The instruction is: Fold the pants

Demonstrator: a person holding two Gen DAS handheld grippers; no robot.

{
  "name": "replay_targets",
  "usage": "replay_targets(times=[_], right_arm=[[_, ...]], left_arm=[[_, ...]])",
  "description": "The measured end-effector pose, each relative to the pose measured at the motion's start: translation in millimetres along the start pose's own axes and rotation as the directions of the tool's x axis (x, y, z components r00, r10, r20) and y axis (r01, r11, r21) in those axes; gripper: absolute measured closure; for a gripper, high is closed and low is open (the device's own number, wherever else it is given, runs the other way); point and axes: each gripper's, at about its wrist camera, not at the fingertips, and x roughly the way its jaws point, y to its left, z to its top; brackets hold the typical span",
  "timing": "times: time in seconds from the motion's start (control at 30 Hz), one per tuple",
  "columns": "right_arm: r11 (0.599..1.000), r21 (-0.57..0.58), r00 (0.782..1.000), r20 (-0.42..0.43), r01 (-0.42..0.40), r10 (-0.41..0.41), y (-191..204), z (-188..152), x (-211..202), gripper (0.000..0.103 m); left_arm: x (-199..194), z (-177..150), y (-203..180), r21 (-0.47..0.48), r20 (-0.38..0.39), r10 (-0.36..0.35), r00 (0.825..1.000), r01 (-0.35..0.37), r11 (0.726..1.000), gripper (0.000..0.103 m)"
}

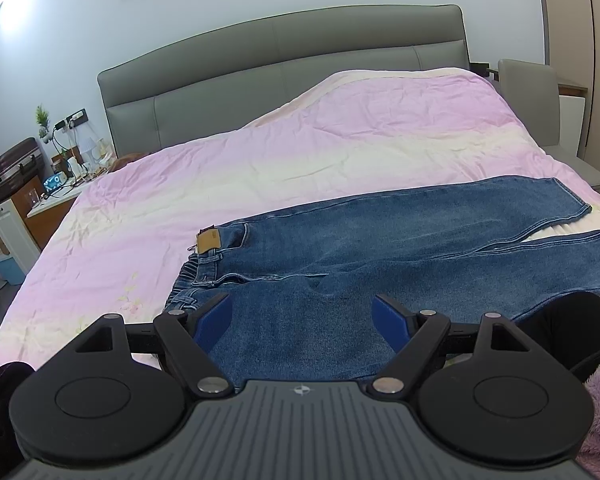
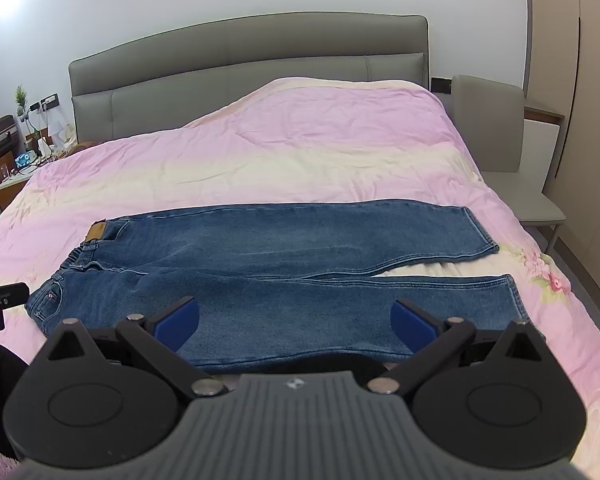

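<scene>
Blue jeans [image 1: 380, 240] lie flat on the pink bed cover, waistband with a tan patch [image 1: 209, 241] to the left and both legs stretched to the right, slightly apart at the hems. My left gripper [image 1: 302, 318] is open and empty above the near hip area. In the right wrist view the jeans [image 2: 280, 264] span the bed, and my right gripper [image 2: 296, 320] is open and empty above the near leg, close to its front edge. The left gripper's body shows at the left edge of that view [image 2: 2, 296].
The pink bed cover [image 2: 300, 152] spreads behind the jeans up to a grey headboard [image 2: 240, 52]. A cluttered nightstand [image 1: 60, 184] stands at the left. A grey chair [image 2: 500, 140] stands at the bed's right side.
</scene>
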Motion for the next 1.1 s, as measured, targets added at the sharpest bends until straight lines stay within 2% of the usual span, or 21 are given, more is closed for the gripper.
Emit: replay_targets(times=[1.1], right_arm=[[1.000,-0.003,1.000,-0.015,-0.009,0.009,-1.3,0.1,6.5,0.005]], left_arm=[[-1.4,2.8,0.9,0.007,-0.006,-0.003,1.000,0.003,1.000,0.010]])
